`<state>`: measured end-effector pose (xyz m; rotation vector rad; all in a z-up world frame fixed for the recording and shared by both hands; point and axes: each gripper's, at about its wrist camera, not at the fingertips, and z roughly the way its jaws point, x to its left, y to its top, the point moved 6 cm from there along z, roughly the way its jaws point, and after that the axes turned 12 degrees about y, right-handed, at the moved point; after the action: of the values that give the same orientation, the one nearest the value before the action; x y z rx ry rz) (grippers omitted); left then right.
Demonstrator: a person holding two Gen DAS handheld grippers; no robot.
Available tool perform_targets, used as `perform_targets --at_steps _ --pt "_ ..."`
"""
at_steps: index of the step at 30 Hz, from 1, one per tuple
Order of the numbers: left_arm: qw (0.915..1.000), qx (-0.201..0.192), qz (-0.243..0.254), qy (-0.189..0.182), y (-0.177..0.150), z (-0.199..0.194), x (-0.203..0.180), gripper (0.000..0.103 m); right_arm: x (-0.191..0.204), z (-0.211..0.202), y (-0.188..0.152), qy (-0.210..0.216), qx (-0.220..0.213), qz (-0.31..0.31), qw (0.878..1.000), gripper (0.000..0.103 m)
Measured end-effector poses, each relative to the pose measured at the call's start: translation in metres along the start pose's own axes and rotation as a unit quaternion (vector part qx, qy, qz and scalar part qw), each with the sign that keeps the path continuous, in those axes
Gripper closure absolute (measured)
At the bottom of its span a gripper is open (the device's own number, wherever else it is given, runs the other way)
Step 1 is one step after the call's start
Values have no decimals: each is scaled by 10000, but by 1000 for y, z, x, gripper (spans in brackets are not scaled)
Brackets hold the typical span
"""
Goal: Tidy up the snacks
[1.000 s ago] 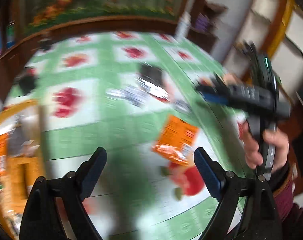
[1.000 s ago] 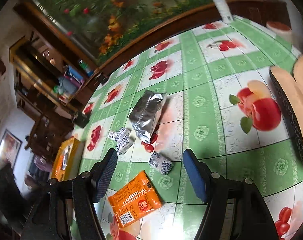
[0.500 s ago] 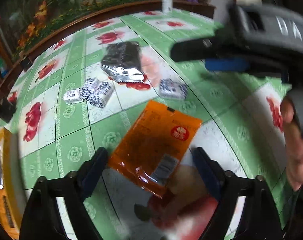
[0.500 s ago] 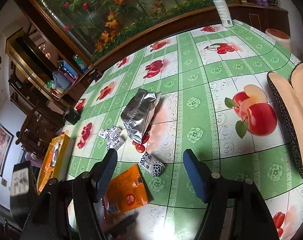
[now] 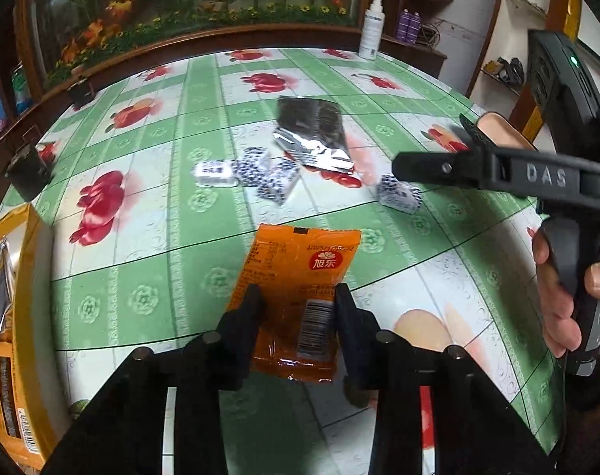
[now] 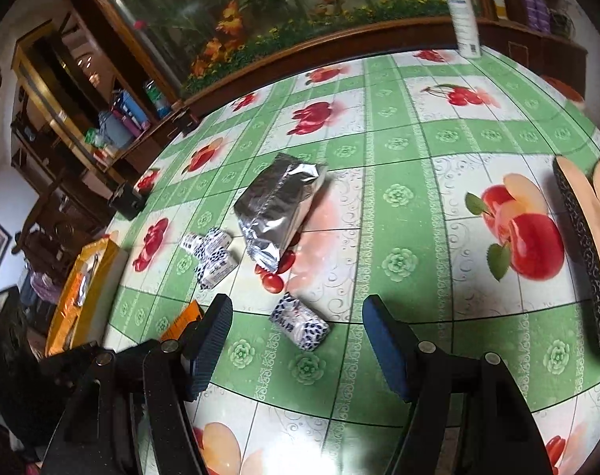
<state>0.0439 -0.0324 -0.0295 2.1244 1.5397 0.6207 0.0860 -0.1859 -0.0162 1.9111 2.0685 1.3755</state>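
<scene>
An orange snack packet (image 5: pixel 296 273) lies flat on the green fruit-print tablecloth. My left gripper (image 5: pixel 298 308) is down over its near half, jaws closing, with the pads against both long edges of the packet. Only a corner of the orange packet (image 6: pixel 183 318) shows in the right wrist view. My right gripper (image 6: pixel 296 340) hovers open above a small blue-and-white packet (image 6: pixel 300 326), which lies on the cloth between its fingers without touching them. A silver foil bag (image 6: pixel 280 206) and a few more small blue-and-white packets (image 6: pixel 211 255) lie farther back.
A yellow box (image 5: pixel 27 237) holding snack packets stands at the table's left edge. A white spray bottle (image 5: pixel 371 27) stands at the far edge. A tan, black-rimmed object (image 6: pixel 580 245) lies at the right. A hand (image 5: pixel 557 297) holds the right gripper close by.
My left gripper swung over the orange packet, came down onto it, and its jaws narrowed from wide apart to the packet's edges. The right gripper drifted slightly nearer the small packet, still open.
</scene>
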Motion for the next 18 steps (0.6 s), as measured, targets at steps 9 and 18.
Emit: perform_targets --at_steps 9,18 --pt "9995 -15 -288 93 -1 5 20 29 10 17 -10 -379 331 -606 9969 68" --pt "9992 -89 -272 290 -1 11 25 46 19 22 -17 -606 415 -1012 9922 78"
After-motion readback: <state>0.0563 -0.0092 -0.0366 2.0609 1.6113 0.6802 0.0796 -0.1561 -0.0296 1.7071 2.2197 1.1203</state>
